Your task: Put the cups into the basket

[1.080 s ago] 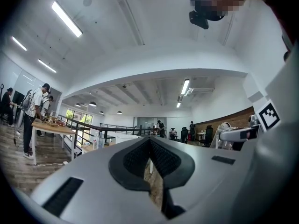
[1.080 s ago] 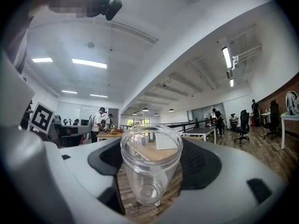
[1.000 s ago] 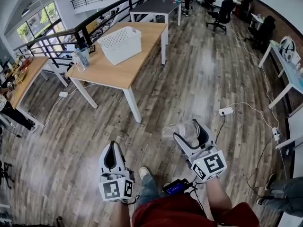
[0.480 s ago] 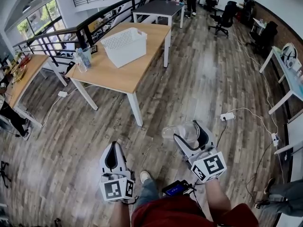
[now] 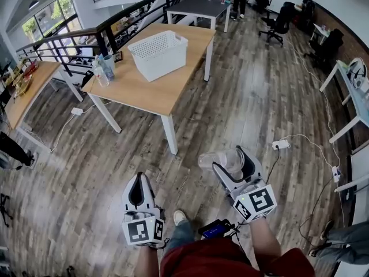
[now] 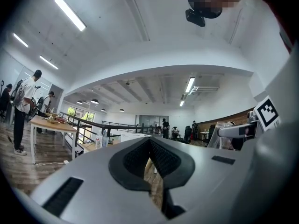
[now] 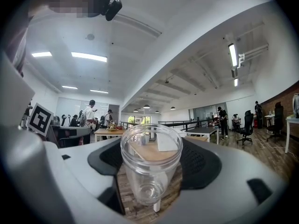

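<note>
A clear plastic cup lies sideways between the fingers of my right gripper, mouth toward the camera. In the head view the cup sticks out left of the right gripper, low over the floor. My left gripper hangs beside it, its fingertips together and holding nothing; the left gripper view shows the left gripper the same way. The white slatted basket stands on a wooden table ahead. A few clear containers stand at that table's left edge.
A black table and office chairs stand beyond. A second wooden table and a dark railing are at the left. A power strip with cables lies on the floor at the right. People stand far off.
The table and basket have slid a little lower and nearer in the head view. Both grippers keep their positions, and the cup stays in the right one.
</note>
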`<state>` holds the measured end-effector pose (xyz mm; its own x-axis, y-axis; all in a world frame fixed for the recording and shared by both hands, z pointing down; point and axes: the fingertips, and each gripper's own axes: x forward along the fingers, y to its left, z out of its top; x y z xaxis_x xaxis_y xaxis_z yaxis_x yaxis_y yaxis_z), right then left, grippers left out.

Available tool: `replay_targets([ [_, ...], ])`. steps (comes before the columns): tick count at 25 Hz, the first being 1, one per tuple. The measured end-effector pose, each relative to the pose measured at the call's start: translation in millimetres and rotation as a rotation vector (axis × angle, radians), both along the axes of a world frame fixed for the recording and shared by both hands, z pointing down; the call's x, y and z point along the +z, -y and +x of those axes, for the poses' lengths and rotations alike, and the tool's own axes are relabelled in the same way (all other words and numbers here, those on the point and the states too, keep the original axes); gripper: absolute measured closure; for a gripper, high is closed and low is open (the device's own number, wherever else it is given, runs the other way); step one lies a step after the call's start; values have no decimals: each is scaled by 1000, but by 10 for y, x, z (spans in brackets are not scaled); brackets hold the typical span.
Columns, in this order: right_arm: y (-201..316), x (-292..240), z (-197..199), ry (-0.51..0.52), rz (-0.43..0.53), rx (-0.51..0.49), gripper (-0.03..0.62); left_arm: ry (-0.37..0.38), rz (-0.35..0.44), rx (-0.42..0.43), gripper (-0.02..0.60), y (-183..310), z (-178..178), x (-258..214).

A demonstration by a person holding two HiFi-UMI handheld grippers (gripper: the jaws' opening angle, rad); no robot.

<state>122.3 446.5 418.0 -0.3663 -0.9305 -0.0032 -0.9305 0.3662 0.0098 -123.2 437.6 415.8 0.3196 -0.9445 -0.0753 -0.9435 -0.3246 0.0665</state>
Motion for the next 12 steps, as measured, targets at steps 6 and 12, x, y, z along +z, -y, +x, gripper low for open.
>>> replay_targets([
  [6, 284, -71, -140, -7, 4, 11, 241, -9, 5, 11, 581, 312, -137, -48],
  [12, 526, -139, -261, -13, 16, 32, 241, -9, 16, 34, 581, 597, -256, -95],
])
